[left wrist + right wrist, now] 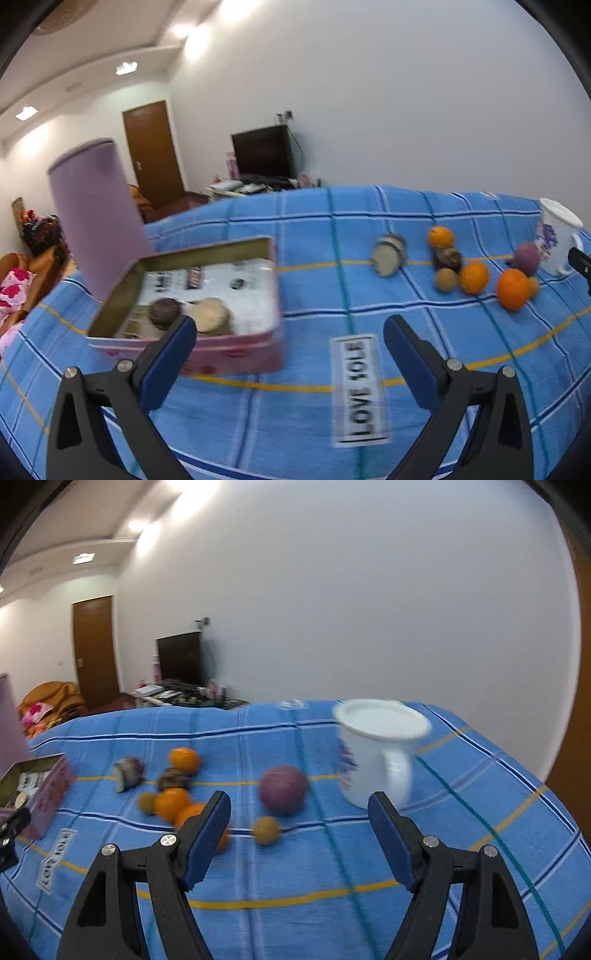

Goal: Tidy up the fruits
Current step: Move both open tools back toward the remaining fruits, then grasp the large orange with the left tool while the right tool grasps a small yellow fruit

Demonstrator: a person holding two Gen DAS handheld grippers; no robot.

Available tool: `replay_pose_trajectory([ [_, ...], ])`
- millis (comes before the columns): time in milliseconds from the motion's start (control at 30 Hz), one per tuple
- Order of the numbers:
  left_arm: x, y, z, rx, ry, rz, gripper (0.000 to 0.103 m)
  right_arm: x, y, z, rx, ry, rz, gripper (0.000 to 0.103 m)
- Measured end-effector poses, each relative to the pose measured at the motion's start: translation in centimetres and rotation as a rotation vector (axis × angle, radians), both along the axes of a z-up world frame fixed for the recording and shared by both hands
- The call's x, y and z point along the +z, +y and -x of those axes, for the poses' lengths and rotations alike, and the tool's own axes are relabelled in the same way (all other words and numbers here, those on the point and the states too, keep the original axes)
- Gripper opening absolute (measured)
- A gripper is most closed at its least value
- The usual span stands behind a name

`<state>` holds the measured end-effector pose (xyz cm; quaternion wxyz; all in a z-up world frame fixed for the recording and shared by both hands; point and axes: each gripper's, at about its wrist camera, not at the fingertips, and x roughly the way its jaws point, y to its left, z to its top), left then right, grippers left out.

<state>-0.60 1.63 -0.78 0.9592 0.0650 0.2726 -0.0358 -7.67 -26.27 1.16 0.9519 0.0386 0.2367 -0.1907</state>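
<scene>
The left gripper (290,332) stands with its jaws wide apart and nothing between them, above the blue checked cloth (295,424). The right gripper (299,810) is likewise spread and empty. Taking the white enamel mug with a floral print (373,753) as landmark: the round purple fruit (283,789) lies just left of it, a small yellow-green fruit (266,830) nearer the camera. Further left sits a cluster of oranges (171,803) with what look like brown, blurred fruits. Far left of the mug stands the open pink rectangular tin (192,302), holding round items.
</scene>
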Motion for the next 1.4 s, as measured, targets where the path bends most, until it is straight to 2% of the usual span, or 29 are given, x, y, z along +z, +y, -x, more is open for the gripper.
replay_pose_trajectory([
  [233, -0.3, -4.4, 0.1, -0.068, 0.040, -0.014, 0.103, -0.7, -3.9, 0.2, -0.063, 0.044, -0.132, 0.078],
  [400, 0.2, -8.4, 0.0, -0.167, 0.064, -0.005, 0.102, -1.7, -4.7, -0.3, -0.003, 0.095, -0.237, 0.078],
  [500, 0.6, -10.9, 0.0, -0.227, 0.069, -0.003, 0.098, -2.0, -5.3, -0.1, 0.010, 0.088, -0.305, 0.078],
  [633, 0.7, -14.1, -0.7, -0.282, 0.083, 0.005, 0.089, -1.6, -5.9, 0.7, -0.022, 0.046, -0.332, 0.077],
  [767, -0.4, -16.8, -2.2, -0.318, 0.155, 0.043, 0.077, -0.9, -6.5, 1.4, -0.051, 0.012, -0.338, 0.077],
  [1100, -2.0, -21.5, -4.5, -0.339, 0.236, 0.039, 0.076, -1.0, -8.0, 1.8, -0.080, 0.009, -0.419, 0.077],
  [1167, -2.3, -22.4, -4.4, -0.334, 0.233, -0.006, 0.075, -1.1, -8.0, 1.6, -0.075, 0.013, -0.426, 0.077],
  [1200, -2.4, -22.7, -4.3, -0.338, 0.231, -0.023, 0.072, -1.1, -8.0, 1.6, -0.075, 0.014, -0.425, 0.077],
  [1267, -2.3, -22.7, -4.2, -0.357, 0.231, -0.020, 0.046, -1.1, -8.0, 1.7, -0.081, 0.016, -0.425, 0.077],
  [1400, -2.2, -21.3, -4.5, -0.375, 0.255, 0.061, 0.045, -1.2, -8.2, 1.7, -0.093, 0.015, -0.420, 0.077],
])
